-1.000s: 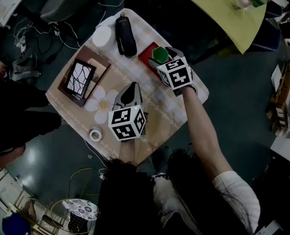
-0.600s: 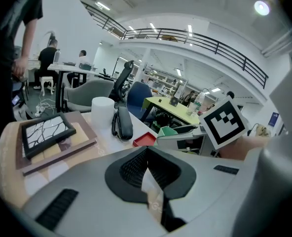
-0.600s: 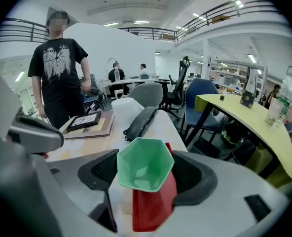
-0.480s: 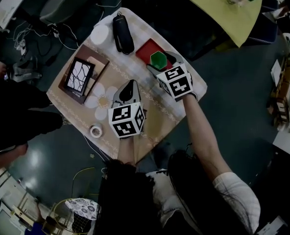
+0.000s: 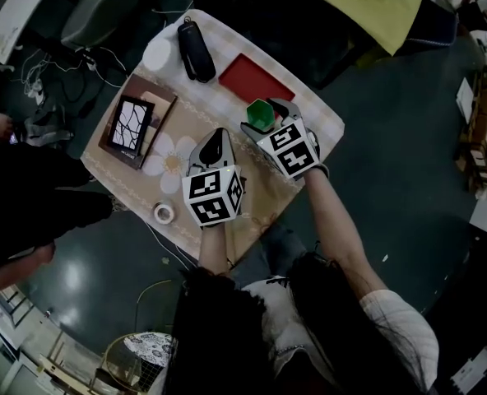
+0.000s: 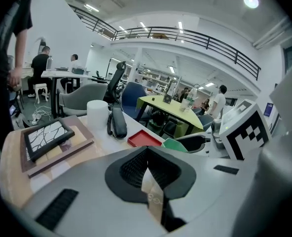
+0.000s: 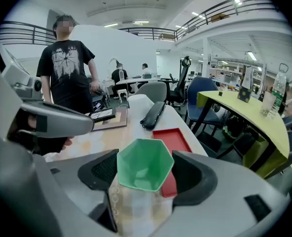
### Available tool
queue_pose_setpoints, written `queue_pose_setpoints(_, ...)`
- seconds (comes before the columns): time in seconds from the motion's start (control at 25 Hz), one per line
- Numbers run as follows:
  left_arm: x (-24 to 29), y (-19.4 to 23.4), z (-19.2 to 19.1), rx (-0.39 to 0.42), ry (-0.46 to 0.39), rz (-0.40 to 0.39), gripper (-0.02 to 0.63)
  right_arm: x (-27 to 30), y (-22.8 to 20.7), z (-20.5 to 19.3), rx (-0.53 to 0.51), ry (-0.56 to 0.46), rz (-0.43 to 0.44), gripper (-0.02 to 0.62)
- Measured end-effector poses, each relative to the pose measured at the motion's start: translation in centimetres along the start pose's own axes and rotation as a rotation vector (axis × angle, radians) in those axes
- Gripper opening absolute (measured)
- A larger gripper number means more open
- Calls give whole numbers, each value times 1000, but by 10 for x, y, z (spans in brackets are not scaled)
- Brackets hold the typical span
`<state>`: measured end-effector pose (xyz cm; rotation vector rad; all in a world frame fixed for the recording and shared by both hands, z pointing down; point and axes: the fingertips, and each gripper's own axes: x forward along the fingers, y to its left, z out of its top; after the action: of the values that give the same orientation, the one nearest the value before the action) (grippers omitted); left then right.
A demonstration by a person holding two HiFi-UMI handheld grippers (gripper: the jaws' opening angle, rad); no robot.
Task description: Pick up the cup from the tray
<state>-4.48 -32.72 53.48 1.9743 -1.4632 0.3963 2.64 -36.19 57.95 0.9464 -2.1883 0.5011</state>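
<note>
Pinching the cup (image 7: 145, 163) in our right gripper (image 7: 145, 177), we held it beside the tray (image 5: 256, 78); our left gripper (image 6: 147, 171) was pressed together.

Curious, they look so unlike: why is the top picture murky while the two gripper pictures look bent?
Head view: dim, underexposed. Left gripper view: bright, wide-angle lens bows the railing, corners black. Right gripper view: same bowing; green cup sharp between the fingers.

Left tool (image 5: 218, 134) closed, right tool (image 5: 265, 119) clamped.
</note>
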Motion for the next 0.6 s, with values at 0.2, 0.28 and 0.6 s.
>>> queue_pose_setpoints(0.2, -5, -7, -2, -4, -10, -8, 5, -8, 19, -14, 21, 2, 12, 345)
queue_pose_setpoints(0.28, -6, -10, -4, -3, -10, -10, 5, -9, 26, -21, 20, 12, 14, 345)
queue_pose_setpoints(0.6, -12, -19, -11, 6, -6, -18, 5, -15, 35, -46, 41, 33, 6, 345)
